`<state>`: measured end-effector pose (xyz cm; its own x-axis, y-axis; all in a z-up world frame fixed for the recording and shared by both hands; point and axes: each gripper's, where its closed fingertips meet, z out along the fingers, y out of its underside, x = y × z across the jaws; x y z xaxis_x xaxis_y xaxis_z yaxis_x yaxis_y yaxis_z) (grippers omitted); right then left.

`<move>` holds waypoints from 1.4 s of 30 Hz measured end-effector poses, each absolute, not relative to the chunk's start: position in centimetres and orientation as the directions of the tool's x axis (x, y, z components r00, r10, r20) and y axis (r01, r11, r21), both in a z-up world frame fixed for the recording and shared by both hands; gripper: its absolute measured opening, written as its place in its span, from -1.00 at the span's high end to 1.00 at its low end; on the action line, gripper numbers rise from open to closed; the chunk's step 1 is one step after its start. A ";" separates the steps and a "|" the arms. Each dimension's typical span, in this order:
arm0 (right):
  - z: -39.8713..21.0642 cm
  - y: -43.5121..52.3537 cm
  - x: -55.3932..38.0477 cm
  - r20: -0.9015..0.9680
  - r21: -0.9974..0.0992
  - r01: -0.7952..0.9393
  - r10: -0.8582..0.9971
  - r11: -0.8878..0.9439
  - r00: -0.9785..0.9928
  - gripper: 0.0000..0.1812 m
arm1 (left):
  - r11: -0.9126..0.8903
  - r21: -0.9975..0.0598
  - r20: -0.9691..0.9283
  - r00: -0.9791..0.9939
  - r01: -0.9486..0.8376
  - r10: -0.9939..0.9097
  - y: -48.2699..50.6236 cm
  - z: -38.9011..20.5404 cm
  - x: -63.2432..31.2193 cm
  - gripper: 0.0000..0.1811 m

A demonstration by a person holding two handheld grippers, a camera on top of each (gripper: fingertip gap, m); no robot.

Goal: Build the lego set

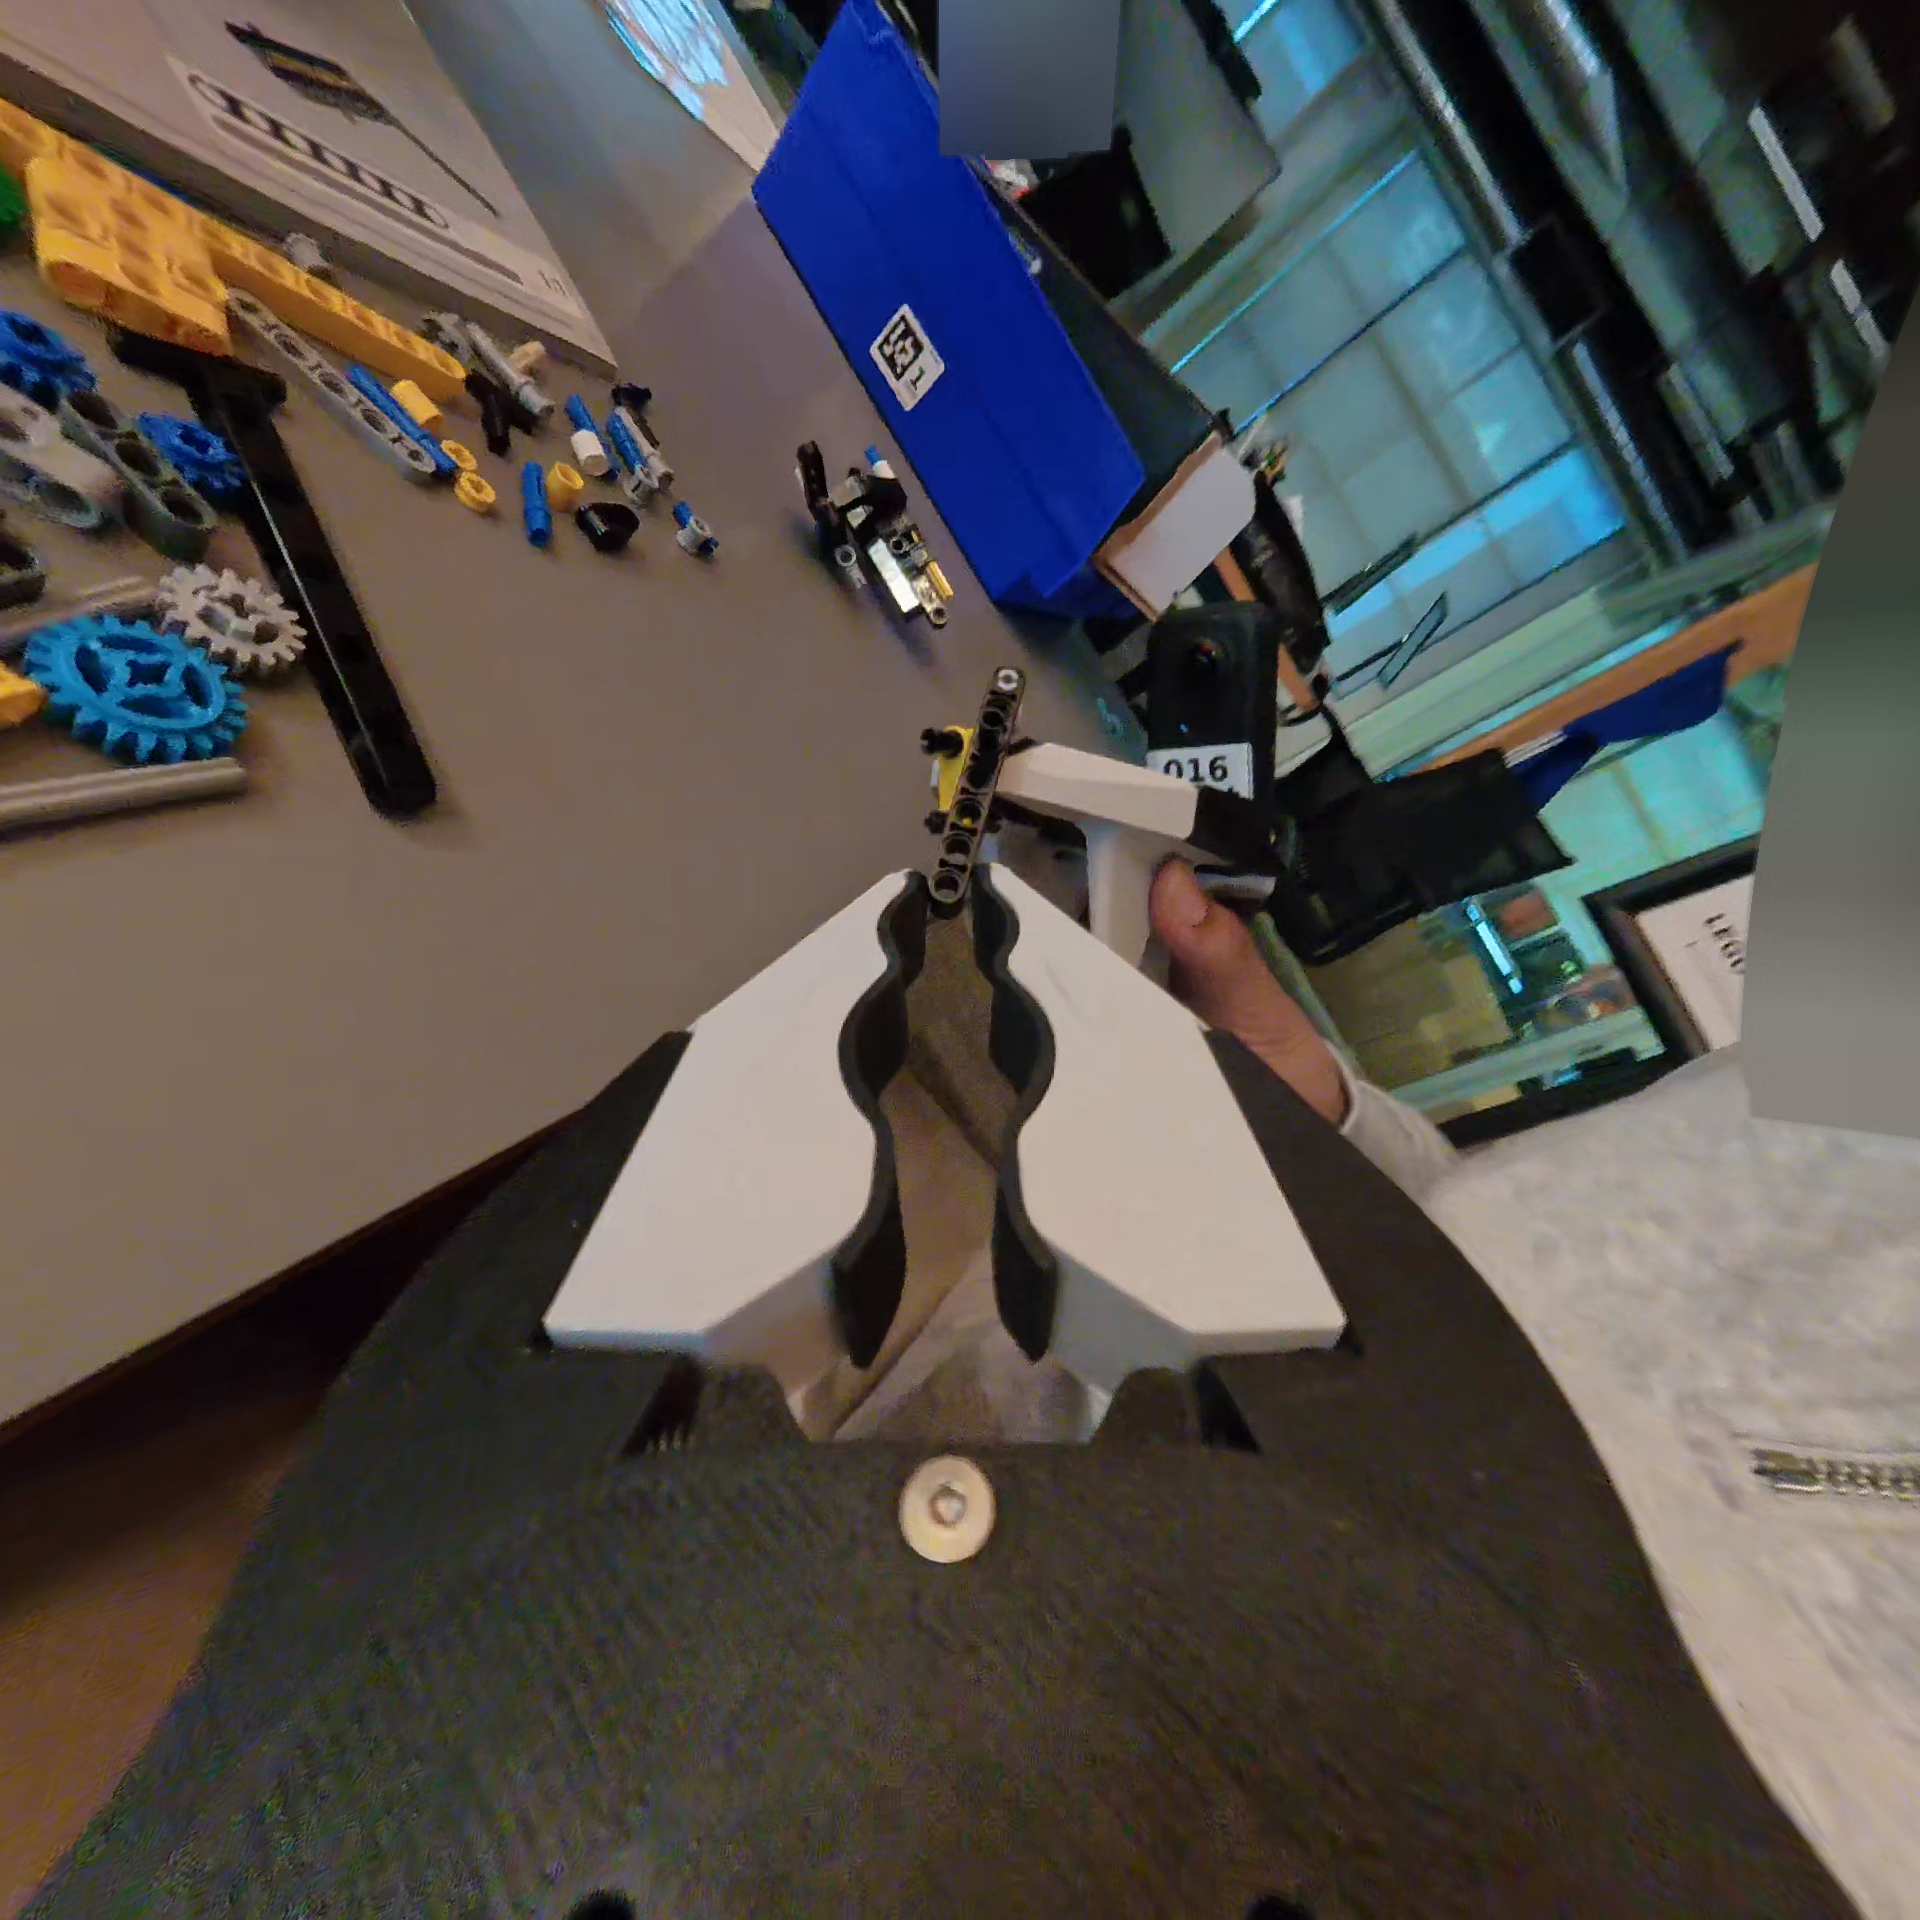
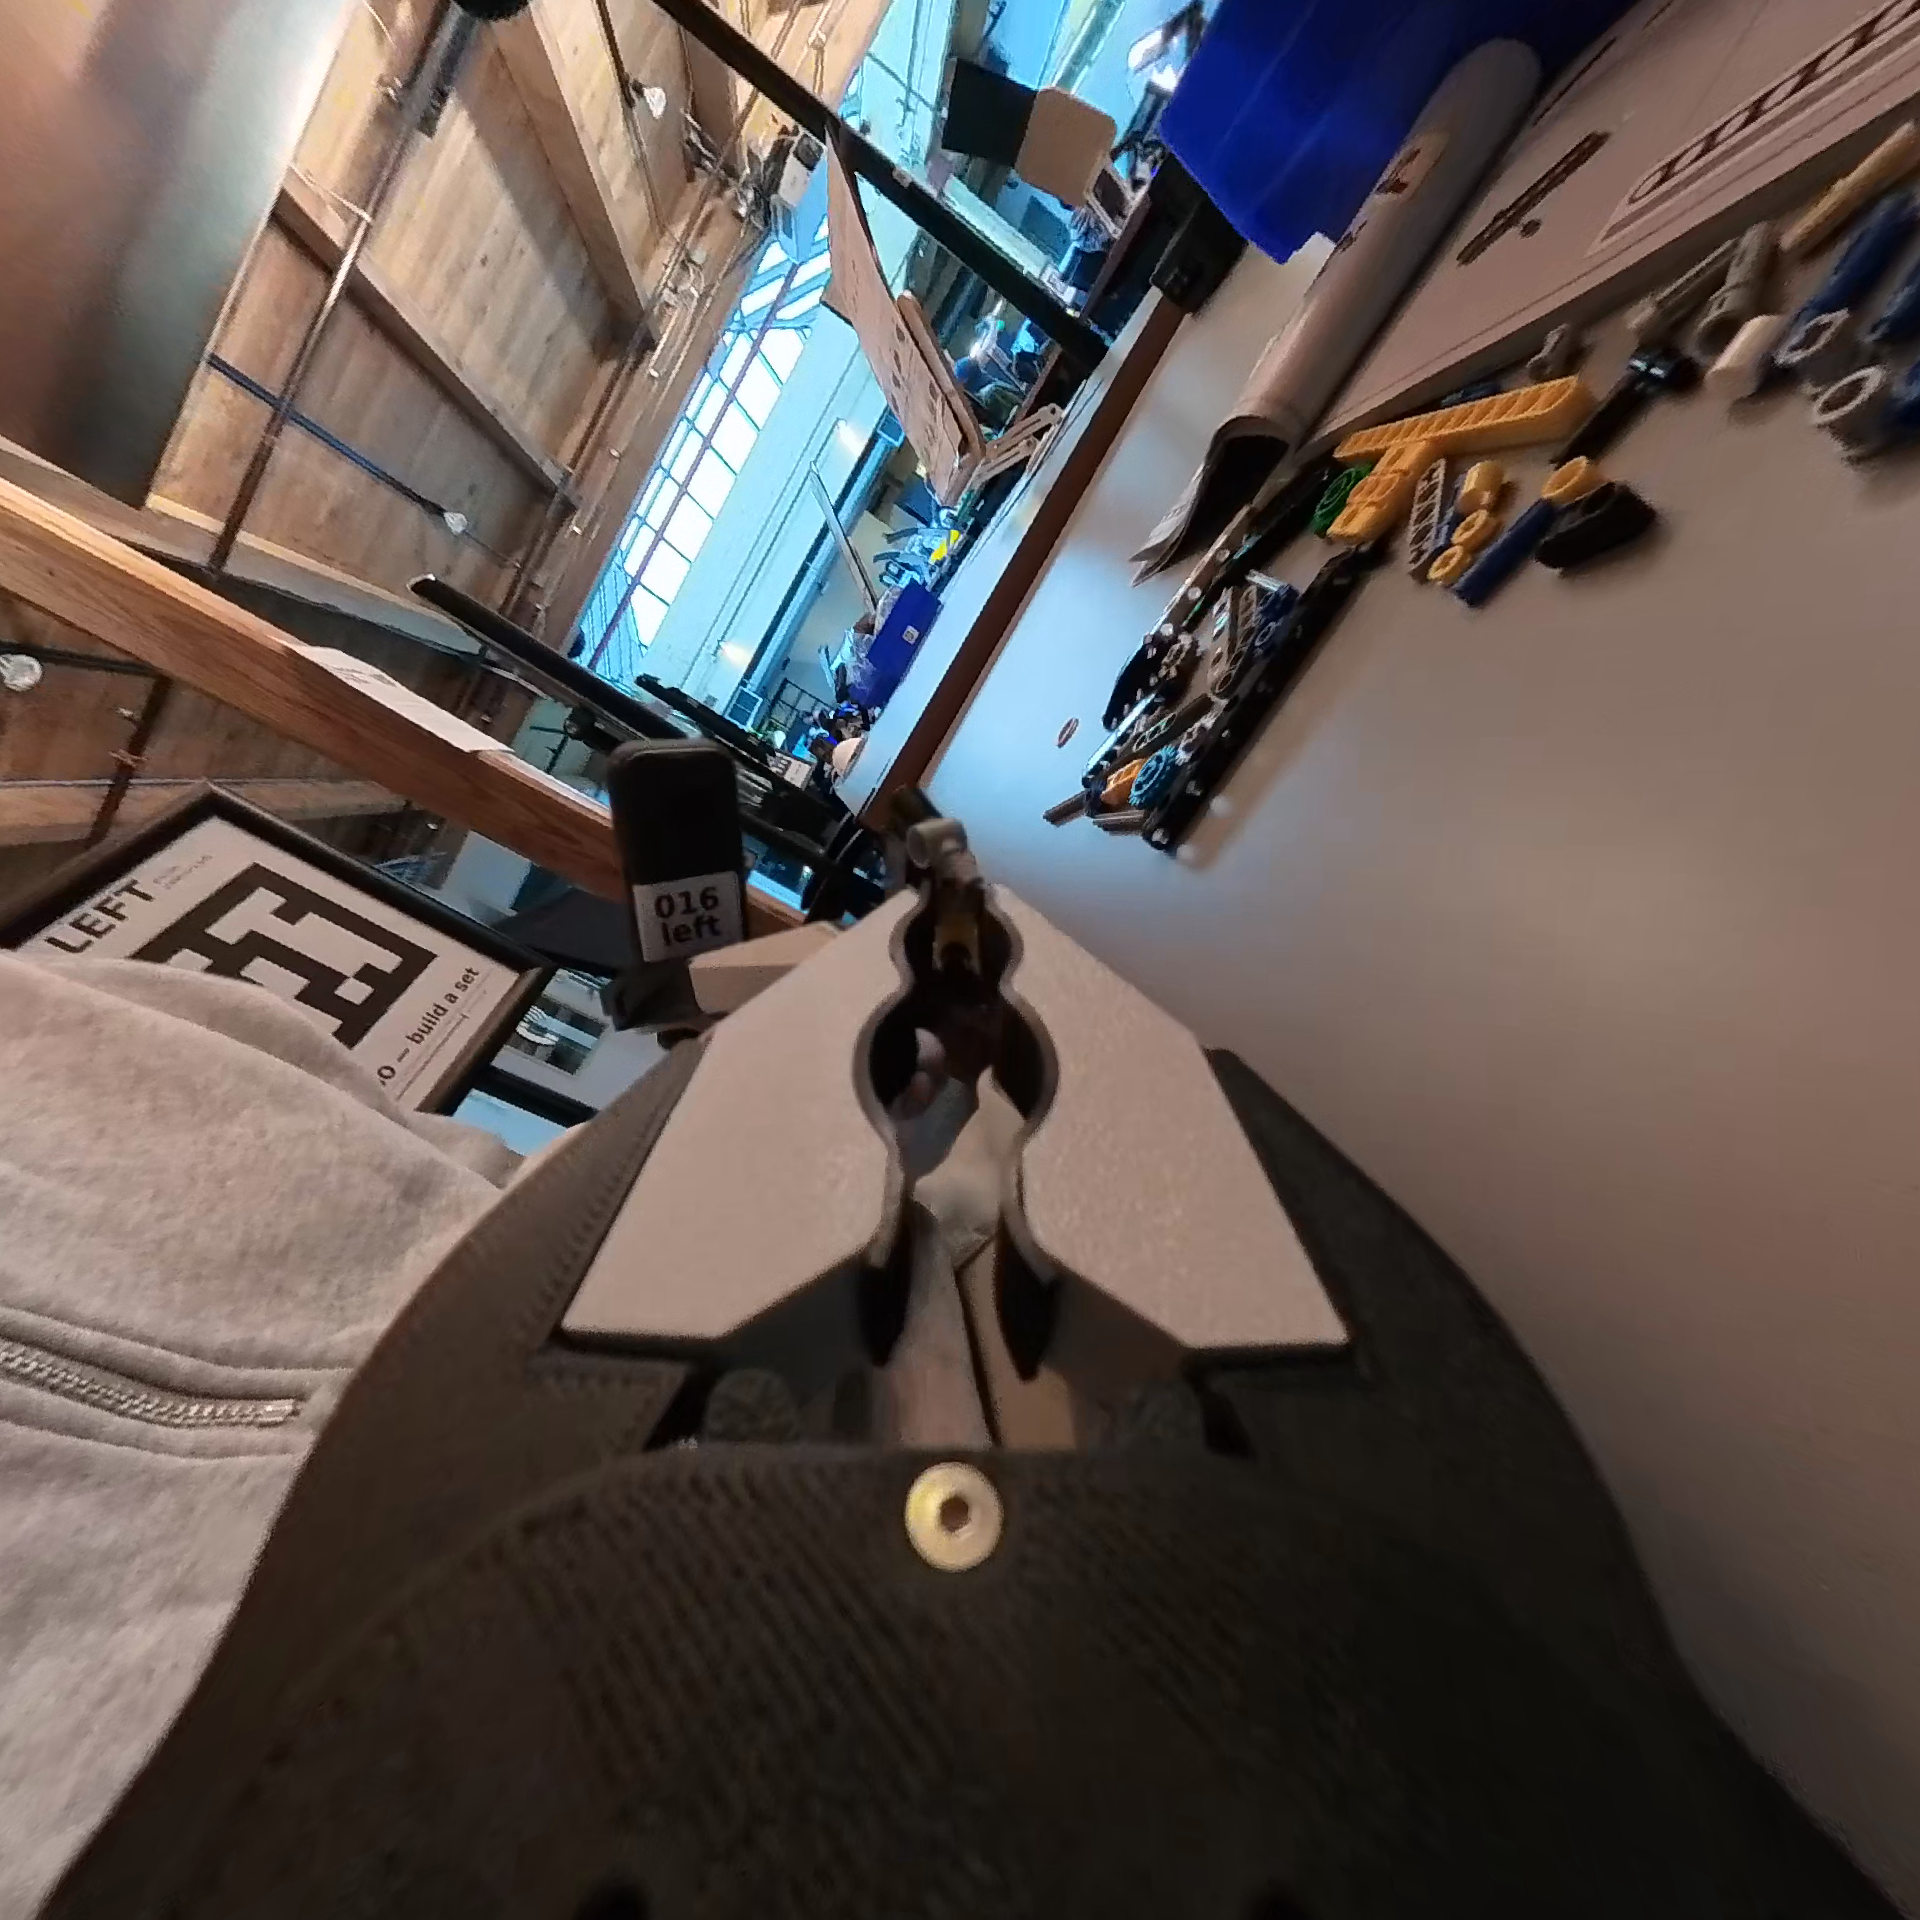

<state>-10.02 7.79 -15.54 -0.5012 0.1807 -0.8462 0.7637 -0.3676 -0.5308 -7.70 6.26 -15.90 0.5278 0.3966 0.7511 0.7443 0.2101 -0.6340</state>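
Where both grippers' fingers (image 1: pixel 1049 774) meet, the black beam (image 1: pixel 977 790) is partly hidden.

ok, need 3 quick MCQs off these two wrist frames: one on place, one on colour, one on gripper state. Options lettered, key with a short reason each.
1. Where is the holed black beam?
A) lying among the gears
B) in the blue bin
C) held up at the left gripper's tips

2. What colour is the large gear on the table?
A) blue
B) red
C) white

3. What state is the right gripper in?
A) wide open
B) shut on a small assembly
C) out of view

Key: 1 C, its lower end sits between the tips; 2 A, blue teeth show clearly; 3 B, its fingers pinch the part.
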 end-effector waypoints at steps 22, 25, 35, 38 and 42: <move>-17.1 6.6 -9.6 -0.850 -0.527 0.795 0.196 -0.301 -0.489 0.94 | 0.049 -0.676 0.667 0.584 0.735 0.462 7.2 -17.9 -8.3 0.88; -17.1 6.7 -9.7 -0.855 -0.518 0.799 0.192 -0.305 -0.482 0.95 | 0.053 -0.677 0.670 0.584 0.734 0.459 7.1 -17.9 -8.4 0.91; -16.7 7.9 -10.4 -0.851 -0.526 0.774 0.201 -0.352 -0.486 0.95 | 0.140 -0.609 0.777 0.550 0.781 0.307 7.1 -16.5 -8.3 0.93; -16.4 8.6 -10.6 -0.842 -0.540 0.756 0.215 -0.371 -0.495 0.95 | 0.203 -0.555 0.822 0.494 0.806 0.284 6.0 -16.4 -9.3 0.94; -16.3 9.4 -11.0 -0.830 -0.558 0.737 0.243 -0.381 -0.502 0.95 | 0.066 -0.652 0.663 0.525 0.756 0.533 3.3 -18.7 -11.5 0.94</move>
